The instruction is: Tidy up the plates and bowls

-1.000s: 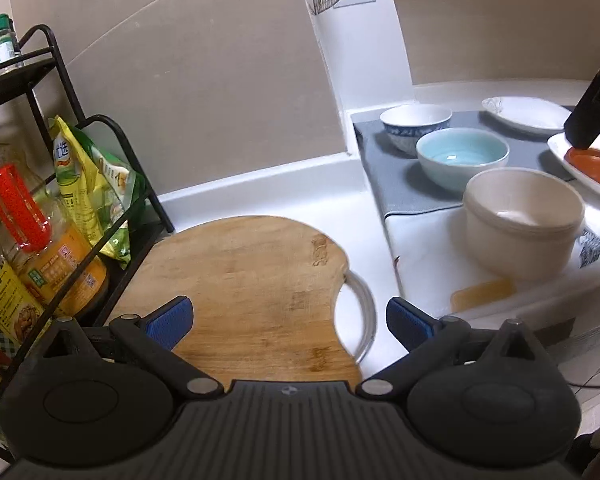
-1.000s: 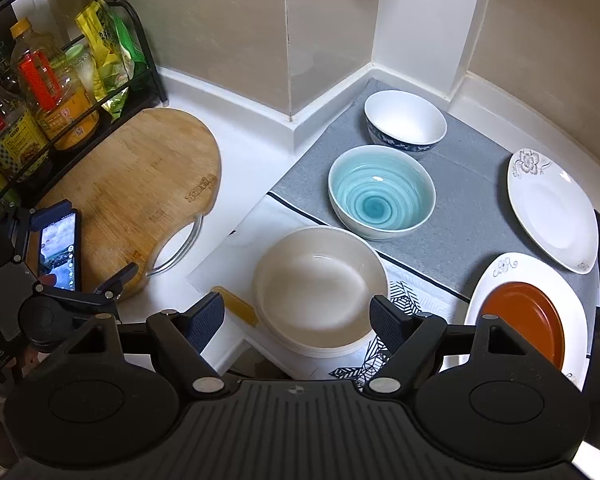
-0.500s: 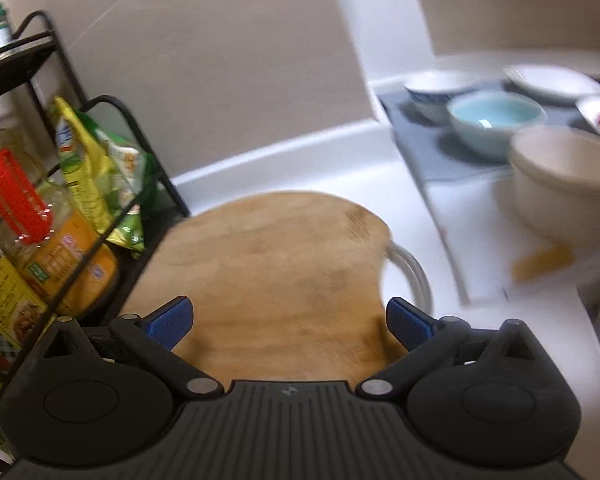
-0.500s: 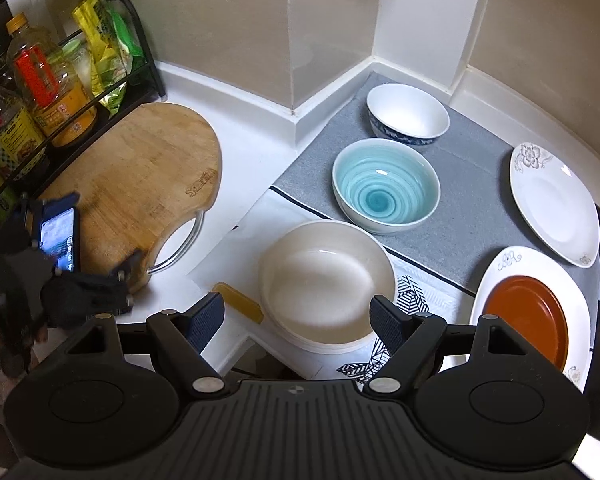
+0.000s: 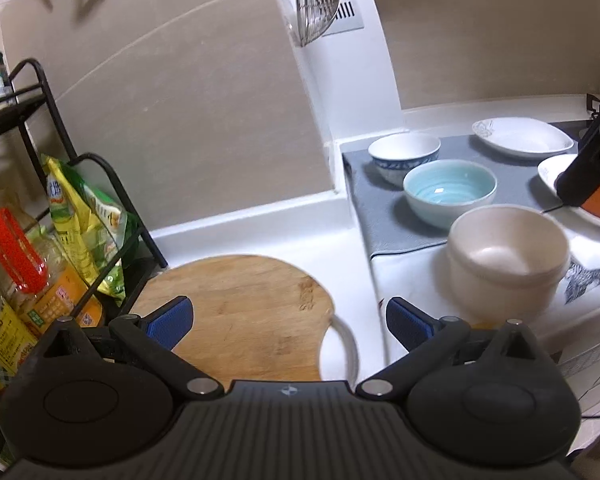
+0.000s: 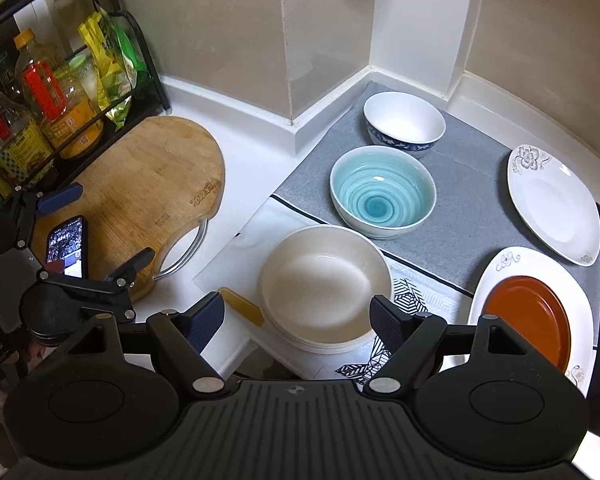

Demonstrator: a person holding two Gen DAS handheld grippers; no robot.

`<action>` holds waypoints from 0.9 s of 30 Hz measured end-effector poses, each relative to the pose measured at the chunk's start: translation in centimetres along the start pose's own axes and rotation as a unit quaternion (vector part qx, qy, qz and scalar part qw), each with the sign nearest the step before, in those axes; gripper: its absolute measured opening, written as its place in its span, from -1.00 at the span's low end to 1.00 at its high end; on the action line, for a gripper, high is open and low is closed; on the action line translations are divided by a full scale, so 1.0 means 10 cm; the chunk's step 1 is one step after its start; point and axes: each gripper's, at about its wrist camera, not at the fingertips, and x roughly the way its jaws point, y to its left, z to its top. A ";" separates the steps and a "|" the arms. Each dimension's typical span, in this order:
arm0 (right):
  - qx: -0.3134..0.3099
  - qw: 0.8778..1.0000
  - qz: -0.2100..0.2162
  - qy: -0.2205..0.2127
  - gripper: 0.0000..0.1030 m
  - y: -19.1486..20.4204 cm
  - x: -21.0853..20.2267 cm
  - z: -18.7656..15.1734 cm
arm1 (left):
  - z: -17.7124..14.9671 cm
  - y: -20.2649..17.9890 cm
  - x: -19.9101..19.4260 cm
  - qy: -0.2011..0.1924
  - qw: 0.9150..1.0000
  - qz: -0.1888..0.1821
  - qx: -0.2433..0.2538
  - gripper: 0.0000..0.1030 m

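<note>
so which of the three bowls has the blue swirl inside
The middle bowl, between the cream bowl nearest the right fingers and the far white bowl. Its inside has turquoise rings; the other two are plain inside.

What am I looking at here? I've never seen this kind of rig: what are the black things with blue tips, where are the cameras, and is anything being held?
No robot here: a person holds a two-finger gripper in each hand, each carrying a fisheye camera looking along its fingers. The black shape with blue pads at each picture's bottom is that gripper. The left gripper hovers over a wooden cutting board; the right gripper hangs above a cream bowl. Both are open and hold nothing. Also on the counter: a turquoise bowl, a blue-patterned bowl, a white plate, and an orange plate resting on another white plate.
</note>
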 end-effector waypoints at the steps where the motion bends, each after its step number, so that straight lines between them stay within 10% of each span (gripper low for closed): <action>1: 0.002 1.000 0.003 -0.002 0.59 -0.03 -0.02 -0.02 | 0.03 -0.04 -0.03 -0.002 1.000 0.000 0.000 0.99; 14: 0.042 0.998 0.004 -0.055 0.59 -0.91 -0.30 -0.17 | 0.80 -0.63 -0.21 -0.026 0.999 -0.015 -0.037 0.99; 27: 0.143 0.976 -0.087 -0.139 0.59 -2.92 -0.51 -0.23 | 2.07 -1.81 0.46 0.019 0.987 -0.121 -0.106 0.99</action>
